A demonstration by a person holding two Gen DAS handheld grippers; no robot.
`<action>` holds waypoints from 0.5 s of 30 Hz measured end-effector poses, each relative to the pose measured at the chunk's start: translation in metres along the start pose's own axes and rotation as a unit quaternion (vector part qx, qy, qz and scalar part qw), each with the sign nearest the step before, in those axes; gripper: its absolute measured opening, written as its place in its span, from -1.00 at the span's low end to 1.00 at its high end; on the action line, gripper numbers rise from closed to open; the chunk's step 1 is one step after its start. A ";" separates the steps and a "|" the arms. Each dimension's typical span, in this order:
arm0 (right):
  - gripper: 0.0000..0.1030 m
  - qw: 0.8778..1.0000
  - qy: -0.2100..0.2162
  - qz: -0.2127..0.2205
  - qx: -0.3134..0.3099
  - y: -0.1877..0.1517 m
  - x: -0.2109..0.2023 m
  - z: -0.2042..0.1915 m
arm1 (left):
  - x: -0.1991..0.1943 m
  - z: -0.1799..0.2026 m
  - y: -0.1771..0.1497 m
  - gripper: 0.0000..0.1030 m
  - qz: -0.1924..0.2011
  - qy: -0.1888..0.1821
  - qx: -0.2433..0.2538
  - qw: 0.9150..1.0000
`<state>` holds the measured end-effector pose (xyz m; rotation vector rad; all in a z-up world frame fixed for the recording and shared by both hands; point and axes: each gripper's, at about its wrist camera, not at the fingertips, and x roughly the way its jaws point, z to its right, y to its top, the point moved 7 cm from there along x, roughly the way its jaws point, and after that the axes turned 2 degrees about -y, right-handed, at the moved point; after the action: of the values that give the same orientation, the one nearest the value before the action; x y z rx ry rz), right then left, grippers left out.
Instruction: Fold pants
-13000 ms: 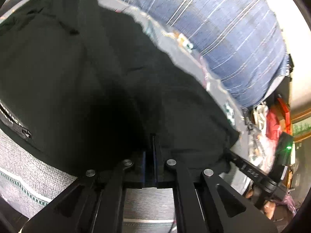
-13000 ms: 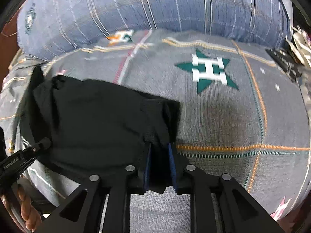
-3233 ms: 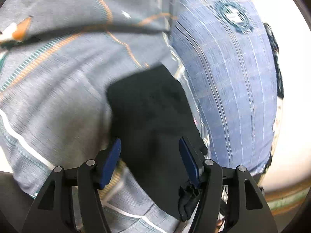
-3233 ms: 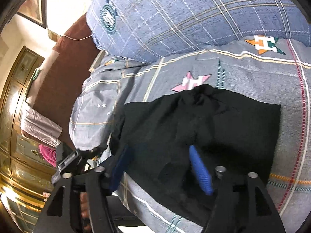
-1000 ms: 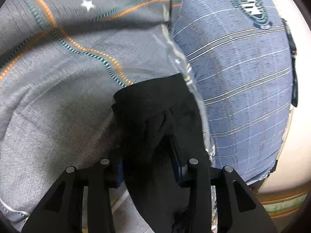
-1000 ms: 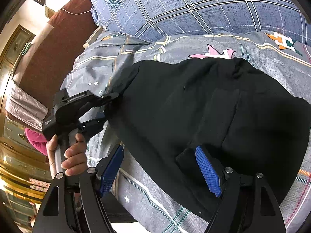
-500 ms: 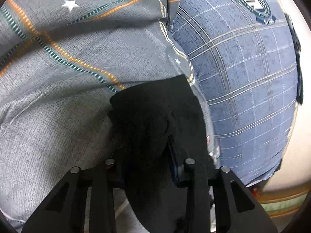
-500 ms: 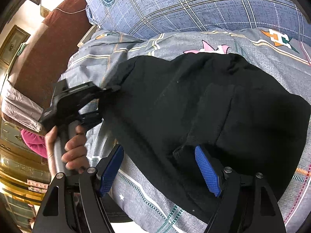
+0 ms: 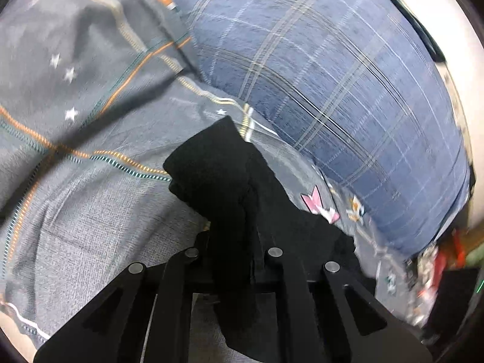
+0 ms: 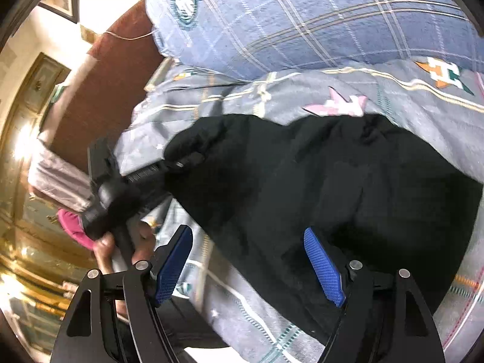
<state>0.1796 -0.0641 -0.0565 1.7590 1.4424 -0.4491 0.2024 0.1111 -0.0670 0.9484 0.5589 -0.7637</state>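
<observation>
The black fabric pants (image 10: 317, 187) lie spread on the grey patterned bedsheet (image 9: 75, 211) of a bed, just below a big blue plaid pillow (image 9: 348, 90). The left claw (image 9: 234, 242) is closing on a bunched corner of the pants, the cloth pinched between its fingers and raised off the sheet; in the right wrist view a hand (image 10: 121, 248) holds that claw's handle at the pants' left edge. The right claw (image 10: 251, 260) hangs over the near edge of the pants, its blue ribbed pads (image 10: 323, 267) wide apart and gripping nothing.
</observation>
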 end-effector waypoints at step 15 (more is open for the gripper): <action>0.62 0.996 0.068 0.024 0.046 0.041 -0.034 0.022 | -0.019 0.136 -0.093 -0.82 0.024 0.009 0.323 0.946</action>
<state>0.2128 -0.1041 -0.0314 1.9246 1.4903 -0.3826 0.1311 -0.0354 -0.0350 1.5698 0.2941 -0.9150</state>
